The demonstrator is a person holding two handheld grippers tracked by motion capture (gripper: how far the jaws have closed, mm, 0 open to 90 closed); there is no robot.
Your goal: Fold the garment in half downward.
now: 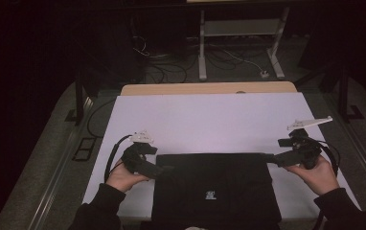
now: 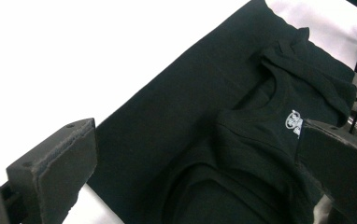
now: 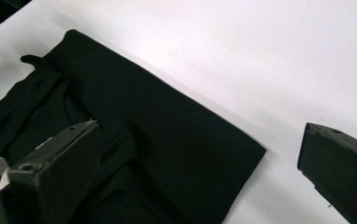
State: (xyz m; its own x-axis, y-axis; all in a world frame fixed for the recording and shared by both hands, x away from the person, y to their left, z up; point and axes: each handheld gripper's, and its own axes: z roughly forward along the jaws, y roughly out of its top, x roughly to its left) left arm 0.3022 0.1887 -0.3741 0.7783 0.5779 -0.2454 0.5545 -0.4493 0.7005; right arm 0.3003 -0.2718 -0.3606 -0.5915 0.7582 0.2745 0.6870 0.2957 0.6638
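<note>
Black shirt [image 1: 214, 189] folded flat on table [image 1: 210, 115]; left gripper [image 1: 164, 168] & right gripper [image 1: 270, 159] both wide, holding nothing.

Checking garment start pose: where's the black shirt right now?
High view: the folded black shirt lies on the white table cover at its near edge, between the left gripper and right gripper.

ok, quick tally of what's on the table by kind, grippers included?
Black folded T-shirt: 1
White table cover: 1
Handheld grippers: 2, left gripper and right gripper, both with jaws open at the shirt's far corners
Total: 4
</note>
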